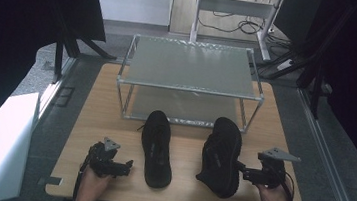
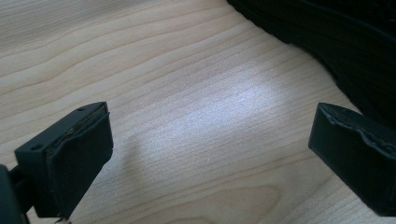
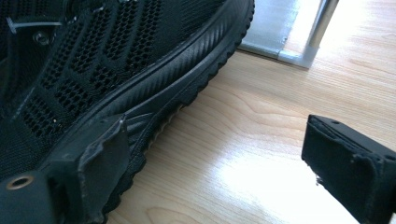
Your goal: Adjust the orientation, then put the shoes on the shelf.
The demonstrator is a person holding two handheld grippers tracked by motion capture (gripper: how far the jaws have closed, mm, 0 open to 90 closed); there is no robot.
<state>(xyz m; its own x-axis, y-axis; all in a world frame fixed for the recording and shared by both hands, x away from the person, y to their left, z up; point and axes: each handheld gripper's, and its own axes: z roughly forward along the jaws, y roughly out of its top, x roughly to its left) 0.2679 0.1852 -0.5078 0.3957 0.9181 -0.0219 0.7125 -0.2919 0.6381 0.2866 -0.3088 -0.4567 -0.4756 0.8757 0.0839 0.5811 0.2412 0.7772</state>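
On table (image 1: 101, 102): two black shoes (image 1: 220, 155), unreadable markings; right gripper (image 1: 241, 169) beside one.

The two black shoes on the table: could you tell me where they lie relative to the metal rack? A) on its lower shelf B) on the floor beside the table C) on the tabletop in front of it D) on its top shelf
C: both the left shoe and the right shoe lie on the wooden table, on the person's side of the rack.
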